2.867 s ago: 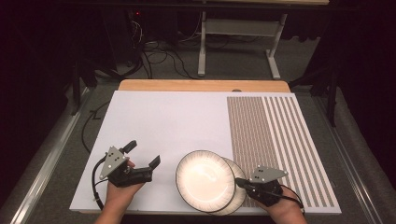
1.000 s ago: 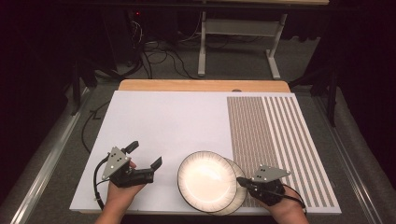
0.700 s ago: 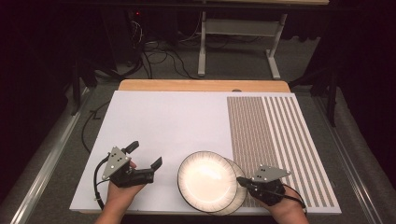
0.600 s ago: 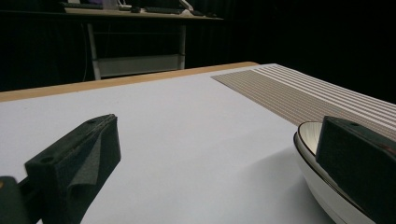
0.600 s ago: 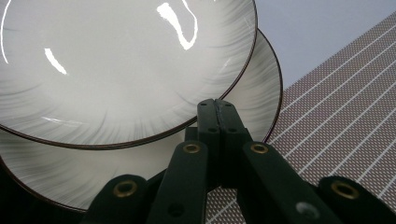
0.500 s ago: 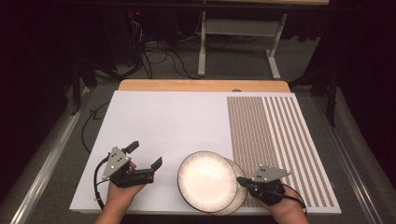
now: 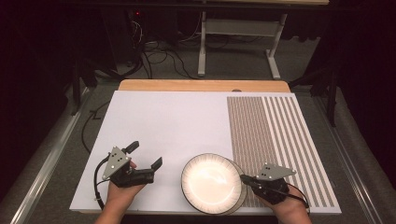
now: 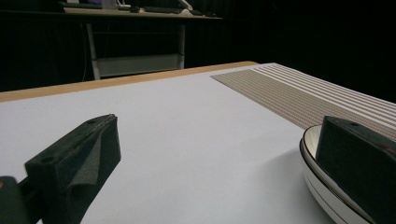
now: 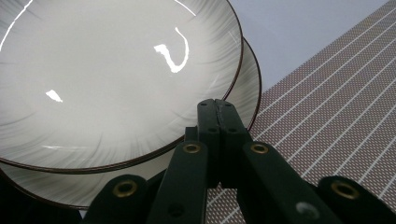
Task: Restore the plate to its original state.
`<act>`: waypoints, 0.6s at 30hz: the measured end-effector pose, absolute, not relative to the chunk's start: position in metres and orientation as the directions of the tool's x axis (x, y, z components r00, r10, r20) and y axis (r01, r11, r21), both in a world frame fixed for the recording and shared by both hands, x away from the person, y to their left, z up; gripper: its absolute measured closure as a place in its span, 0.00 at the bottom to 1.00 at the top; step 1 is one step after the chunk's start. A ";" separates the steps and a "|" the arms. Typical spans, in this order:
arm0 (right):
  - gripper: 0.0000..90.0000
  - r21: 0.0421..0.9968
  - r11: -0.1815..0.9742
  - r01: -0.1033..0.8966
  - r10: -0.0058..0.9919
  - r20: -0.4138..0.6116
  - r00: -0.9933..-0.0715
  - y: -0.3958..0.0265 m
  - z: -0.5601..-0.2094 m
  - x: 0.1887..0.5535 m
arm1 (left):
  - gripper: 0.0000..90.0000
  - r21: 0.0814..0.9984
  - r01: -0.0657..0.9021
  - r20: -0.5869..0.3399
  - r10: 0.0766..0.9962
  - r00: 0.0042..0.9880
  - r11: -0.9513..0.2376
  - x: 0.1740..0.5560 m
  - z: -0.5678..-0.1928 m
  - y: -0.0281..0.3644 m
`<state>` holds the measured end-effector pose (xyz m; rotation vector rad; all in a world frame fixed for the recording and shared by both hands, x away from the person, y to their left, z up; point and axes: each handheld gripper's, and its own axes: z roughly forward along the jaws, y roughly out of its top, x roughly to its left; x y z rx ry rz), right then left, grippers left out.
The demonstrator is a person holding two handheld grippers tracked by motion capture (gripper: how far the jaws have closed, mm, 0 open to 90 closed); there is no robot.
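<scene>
Claw work first: right claw (image 7: 243, 178) has its jaws pressed together at the right-hand rim of the plates, nothing visibly pinched between them; in the right gripper view the closed tips (image 9: 217, 109) sit at the edge where the upper plate overhangs the lower. Left claw (image 7: 145, 157) stands wide open just left of the plates, one pad (image 8: 359, 163) close beside the rim, not touching as far as I can tell.

Two glossy white round plates with thin dark rims (image 7: 212, 183) lie stacked, slightly offset, on the white board of the counter (image 7: 163, 121), near its front edge and partly over the brown striped placemat (image 7: 275, 135).

Progress, as I judge it: barely begun. Stack intact, neither plate lifted or gripped; separating or moving them is all still ahead.

Against the earlier high views: no change. Both claws, hands and plates sit where they were.
</scene>
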<state>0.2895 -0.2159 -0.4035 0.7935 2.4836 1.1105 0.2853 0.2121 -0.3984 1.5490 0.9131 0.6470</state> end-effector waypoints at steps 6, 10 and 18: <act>1.00 0.758 0.546 0.356 0.596 -0.053 -0.801 -0.216 -0.403 0.290 | 0.01 0.980 0.197 -0.084 0.836 0.543 -0.029 0.285 -0.398 0.212; 1.00 0.759 0.543 0.358 0.599 -0.052 -0.799 -0.217 -0.402 0.290 | 0.01 0.980 0.198 -0.085 0.835 0.543 -0.029 0.285 -0.398 0.212; 1.00 0.765 0.531 0.365 0.616 -0.053 -0.786 -0.222 -0.401 0.291 | 0.01 0.980 0.198 -0.085 0.835 0.544 -0.030 0.285 -0.398 0.212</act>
